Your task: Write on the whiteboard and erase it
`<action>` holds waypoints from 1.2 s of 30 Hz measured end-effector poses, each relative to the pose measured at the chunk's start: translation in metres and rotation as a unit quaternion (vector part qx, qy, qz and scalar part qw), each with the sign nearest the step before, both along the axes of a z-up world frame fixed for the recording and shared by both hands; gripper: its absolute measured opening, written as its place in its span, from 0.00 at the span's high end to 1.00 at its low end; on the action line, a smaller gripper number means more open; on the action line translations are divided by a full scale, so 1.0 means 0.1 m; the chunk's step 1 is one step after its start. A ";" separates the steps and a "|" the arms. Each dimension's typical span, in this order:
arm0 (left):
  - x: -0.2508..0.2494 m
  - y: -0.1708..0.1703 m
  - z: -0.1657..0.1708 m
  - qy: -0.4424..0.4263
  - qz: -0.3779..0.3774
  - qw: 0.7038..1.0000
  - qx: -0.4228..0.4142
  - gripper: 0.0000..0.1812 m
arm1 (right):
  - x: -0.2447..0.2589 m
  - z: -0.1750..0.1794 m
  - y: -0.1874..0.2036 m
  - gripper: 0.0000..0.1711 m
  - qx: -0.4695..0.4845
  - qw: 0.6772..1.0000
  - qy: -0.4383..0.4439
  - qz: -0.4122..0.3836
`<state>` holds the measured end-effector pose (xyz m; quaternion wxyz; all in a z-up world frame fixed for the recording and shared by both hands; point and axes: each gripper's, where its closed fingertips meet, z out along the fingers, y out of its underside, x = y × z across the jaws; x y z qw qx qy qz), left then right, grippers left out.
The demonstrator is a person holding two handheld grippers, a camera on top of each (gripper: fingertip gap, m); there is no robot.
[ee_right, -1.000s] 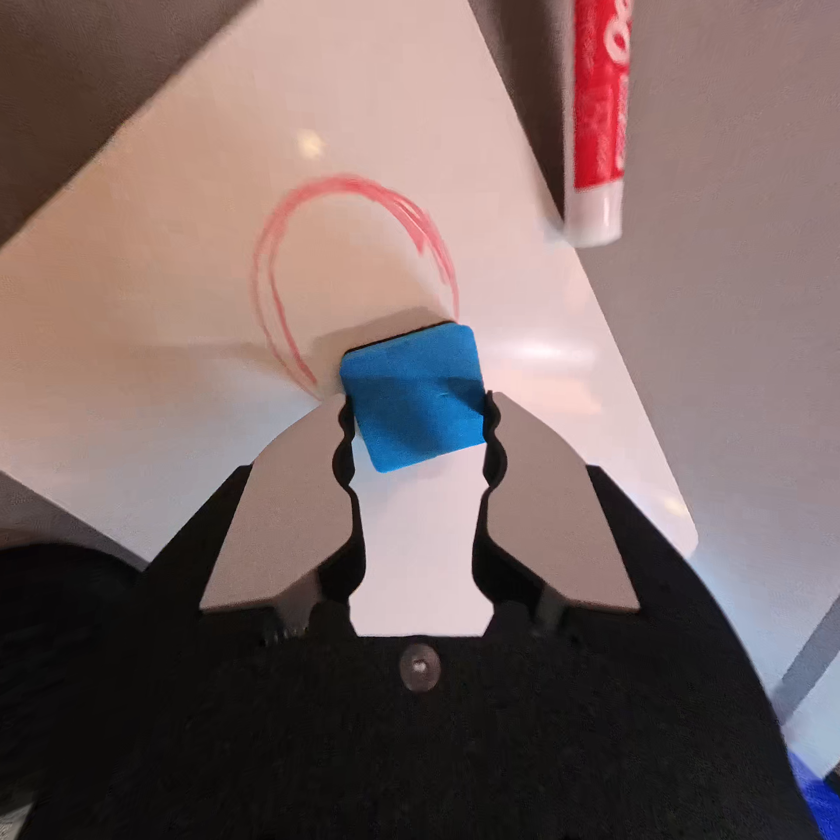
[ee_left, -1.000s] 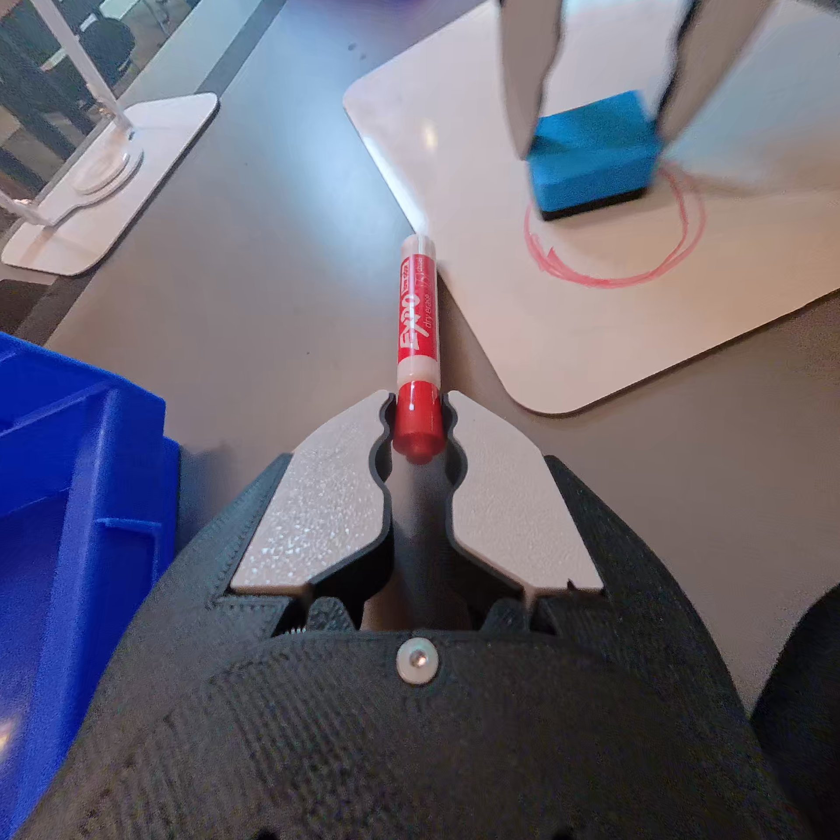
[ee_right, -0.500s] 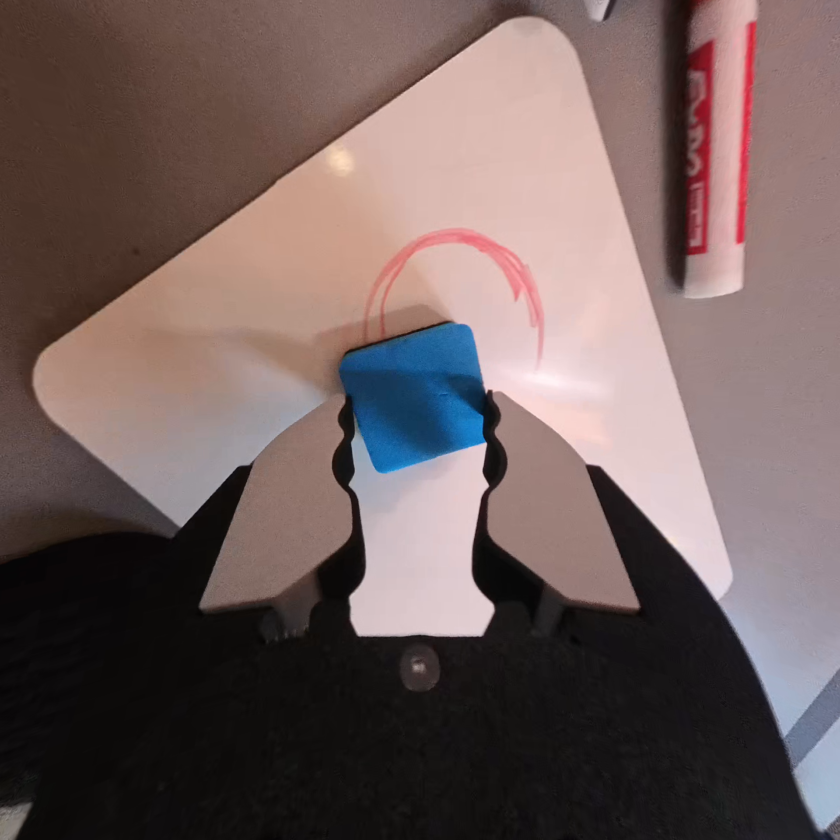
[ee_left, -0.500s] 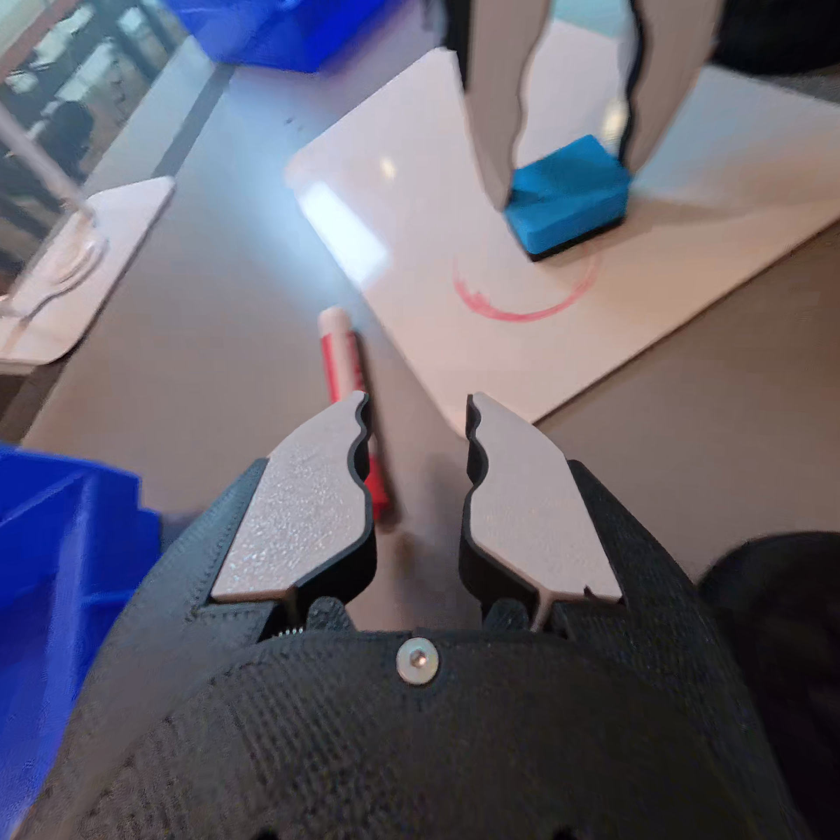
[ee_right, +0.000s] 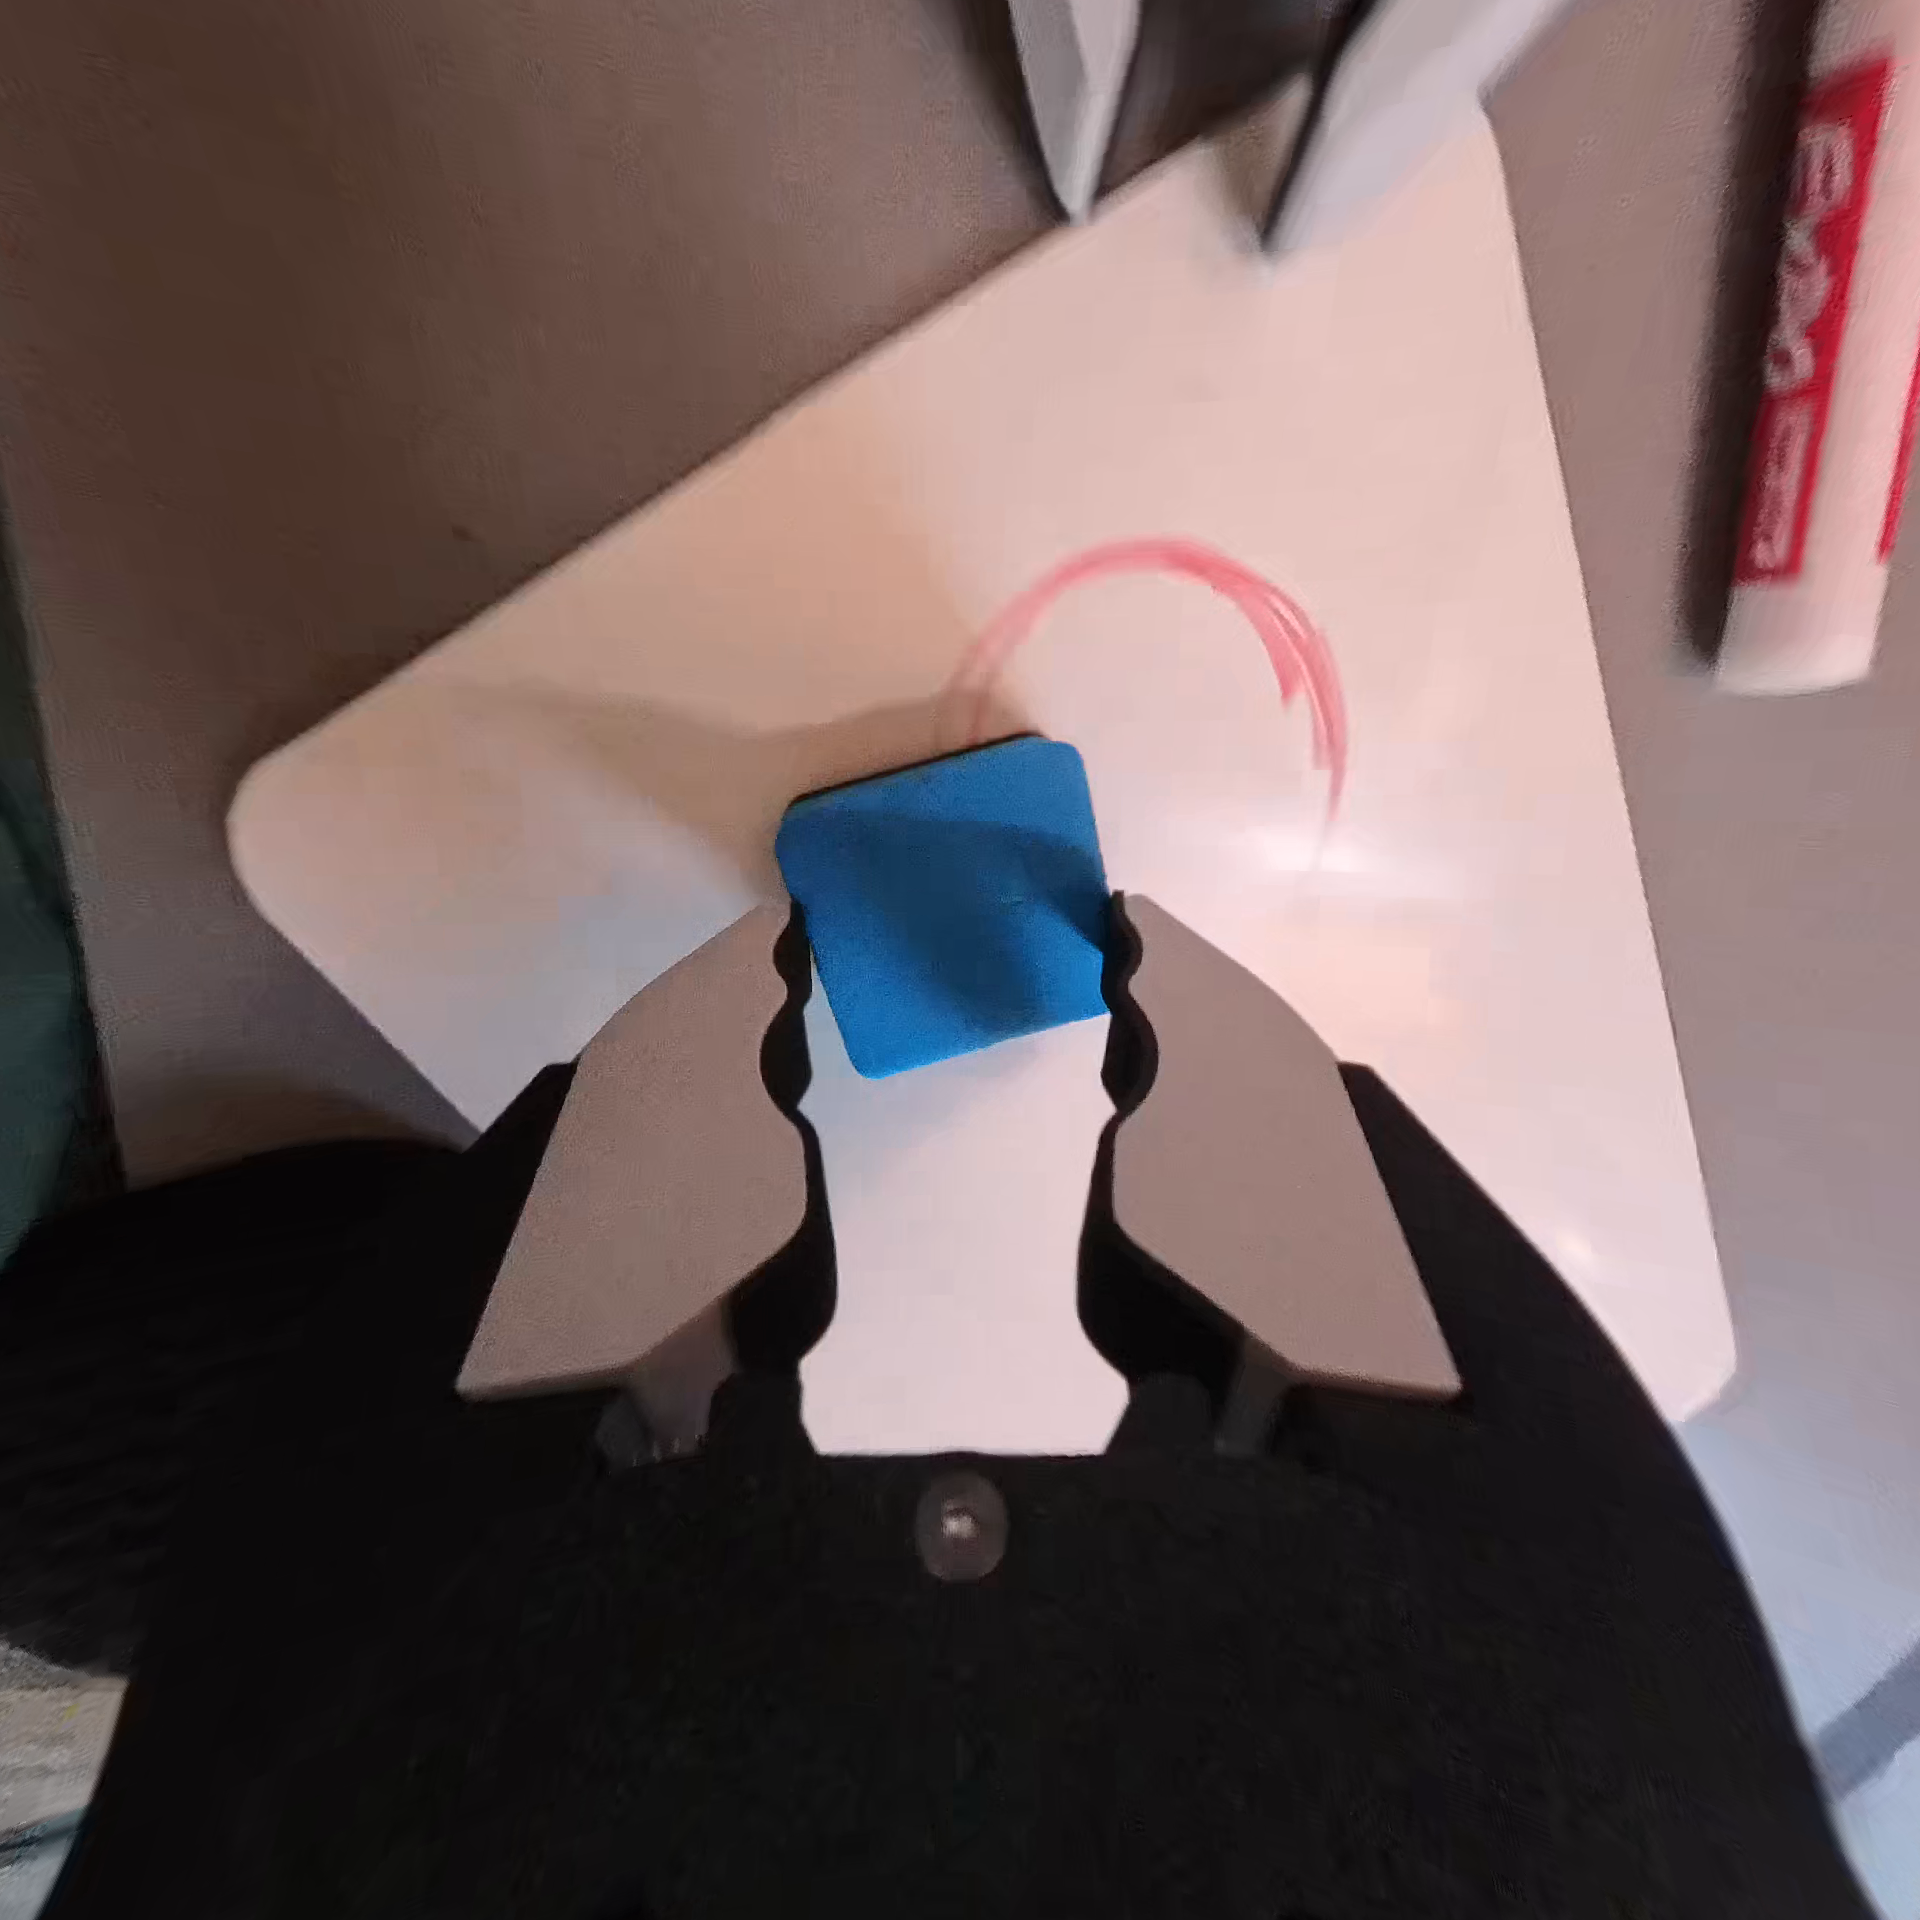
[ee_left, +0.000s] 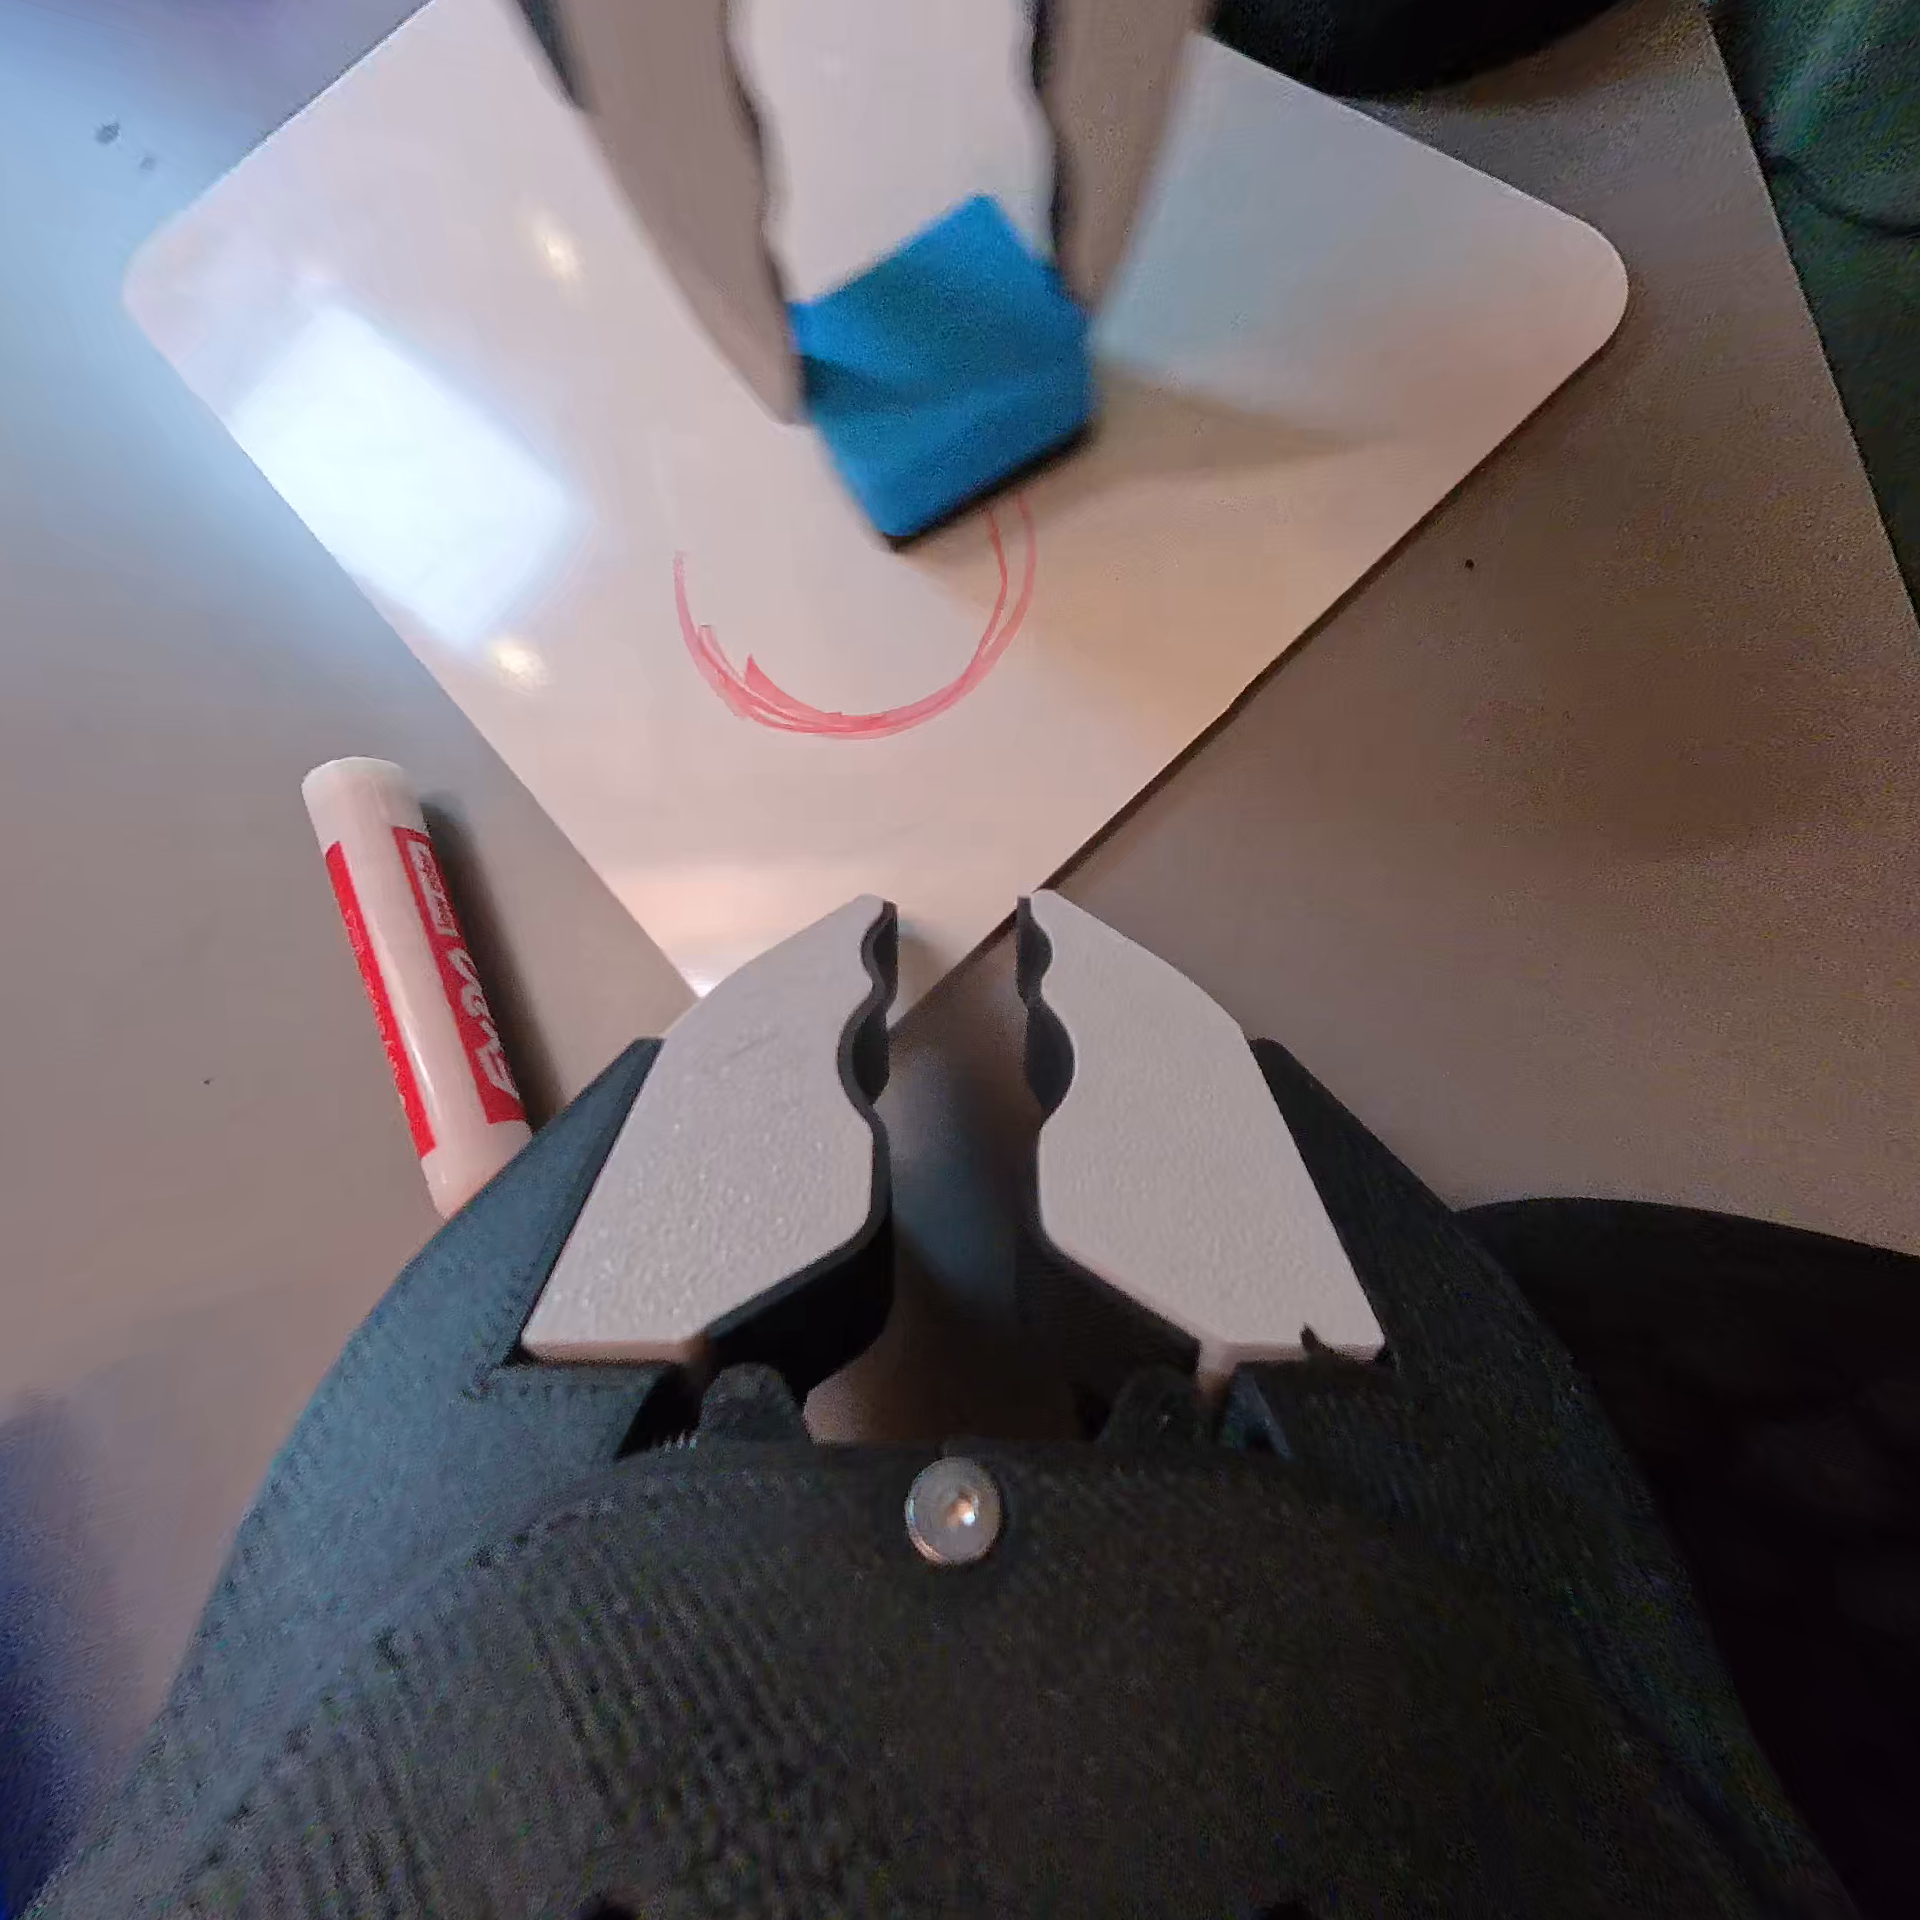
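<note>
Left wrist view, lower left: red-and-white marker (ee_left: pixel 414 977) flat on the grey table (ee_left: pixel 1538 831), just beside the whiteboard (ee_left: pixel 1299 343) edge. Bottom centre: left gripper (ee_left: pixel 951 940), fingers narrowly apart, holding nothing. Centre: partial red arc (ee_left: pixel 862 717) on the whiteboard. Upper centre: right gripper (ee_right: pixel 954 914), clamped on a blue eraser (ee_right: pixel 940 904) pressed against the whiteboard.

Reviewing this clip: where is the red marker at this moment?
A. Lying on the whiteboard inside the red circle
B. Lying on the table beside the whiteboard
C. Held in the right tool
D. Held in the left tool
B: the red marker lies on the table just off the whiteboard edge, while the left tool is empty and the right tool grips the blue eraser.
</note>
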<state>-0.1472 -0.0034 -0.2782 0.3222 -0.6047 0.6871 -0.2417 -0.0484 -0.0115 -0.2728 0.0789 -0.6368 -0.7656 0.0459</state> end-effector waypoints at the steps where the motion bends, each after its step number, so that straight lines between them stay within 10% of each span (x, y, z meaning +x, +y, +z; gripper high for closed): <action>1: 0.01 -0.01 0.00 0.001 -0.002 1.000 0.003 0.89 | 0.10 -0.01 0.17 0.68 0.014 1.000 -0.010 -0.025; 14: 0.03 0.01 0.00 0.003 0.008 1.000 0.018 0.93 | -0.23 -0.02 0.67 0.69 0.019 0.998 -0.008 -0.059; 19: 0.03 -0.03 0.00 0.002 0.003 1.000 0.012 0.91 | -0.41 -0.01 0.02 0.68 -0.025 0.999 0.015 0.025; 32: 0.04 -0.04 -0.01 0.003 0.002 1.000 0.019 0.93 | -0.44 -0.03 0.62 0.68 0.016 1.000 0.007 -0.026; 36: 0.04 -0.04 -0.01 0.003 -0.001 1.000 0.020 0.93 | -0.65 -0.02 0.14 0.68 -0.009 0.998 0.033 0.050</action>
